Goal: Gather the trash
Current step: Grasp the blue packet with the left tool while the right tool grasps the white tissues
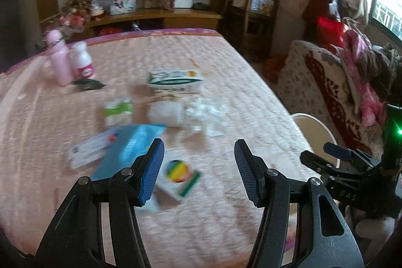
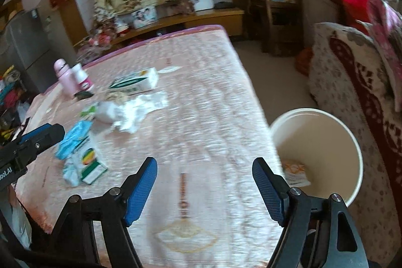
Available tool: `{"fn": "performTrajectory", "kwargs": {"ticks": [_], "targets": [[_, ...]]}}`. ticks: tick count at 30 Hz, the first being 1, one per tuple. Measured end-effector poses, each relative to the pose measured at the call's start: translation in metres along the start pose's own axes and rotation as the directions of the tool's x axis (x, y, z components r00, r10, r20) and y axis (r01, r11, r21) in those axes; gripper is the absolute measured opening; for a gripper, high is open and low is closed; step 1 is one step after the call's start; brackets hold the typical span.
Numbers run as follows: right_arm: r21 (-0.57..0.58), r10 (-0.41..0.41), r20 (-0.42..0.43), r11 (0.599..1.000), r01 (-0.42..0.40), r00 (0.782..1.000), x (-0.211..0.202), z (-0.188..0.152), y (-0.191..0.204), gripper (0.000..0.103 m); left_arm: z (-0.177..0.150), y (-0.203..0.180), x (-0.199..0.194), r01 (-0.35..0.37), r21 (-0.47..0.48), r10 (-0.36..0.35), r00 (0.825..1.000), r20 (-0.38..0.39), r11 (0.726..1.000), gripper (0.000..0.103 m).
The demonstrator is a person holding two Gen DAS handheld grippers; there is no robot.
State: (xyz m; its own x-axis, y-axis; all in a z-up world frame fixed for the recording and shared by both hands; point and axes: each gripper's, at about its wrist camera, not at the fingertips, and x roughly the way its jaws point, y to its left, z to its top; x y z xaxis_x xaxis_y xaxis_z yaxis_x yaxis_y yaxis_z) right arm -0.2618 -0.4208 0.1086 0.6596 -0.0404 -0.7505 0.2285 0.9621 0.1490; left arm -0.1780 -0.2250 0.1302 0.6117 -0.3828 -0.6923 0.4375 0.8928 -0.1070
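Note:
Trash lies scattered on a pink quilted table cover: crumpled white tissue, a white roll, a green-and-white box, a blue packet and a small box with a rainbow circle. My left gripper hangs open above the cover, nothing between its blue pads. My right gripper is open and empty too, over the cover's near right edge. Beside the table stands a cream bin with an orange-and-white wrapper inside. The tissue and rainbow box lie left of the right gripper.
A pink bottle and a white jar with a pink label stand at the far left of the table, a dark wrapper beside them. A patterned sofa sits right of the bin. Shelves and a wooden chair line the back.

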Motion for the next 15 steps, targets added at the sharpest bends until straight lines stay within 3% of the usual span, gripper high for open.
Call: {"fn": "performTrajectory", "kwargs": {"ticks": [7,15], "targets": [[-0.038,0.067,-0.035,0.997,-0.069,0.997,0.016,0.0,0.035,0.076,-0.01,0.056,-0.008,-0.049,-0.045,0.048,0.999,-0.016,0.998,0.057],[-0.077,0.088,-0.076,0.993,-0.093,0.993,0.038,0.004,0.059,0.076,-0.019,0.093,0.001,0.012,-0.128,-0.02,0.998,-0.064,0.992,0.057]]}}
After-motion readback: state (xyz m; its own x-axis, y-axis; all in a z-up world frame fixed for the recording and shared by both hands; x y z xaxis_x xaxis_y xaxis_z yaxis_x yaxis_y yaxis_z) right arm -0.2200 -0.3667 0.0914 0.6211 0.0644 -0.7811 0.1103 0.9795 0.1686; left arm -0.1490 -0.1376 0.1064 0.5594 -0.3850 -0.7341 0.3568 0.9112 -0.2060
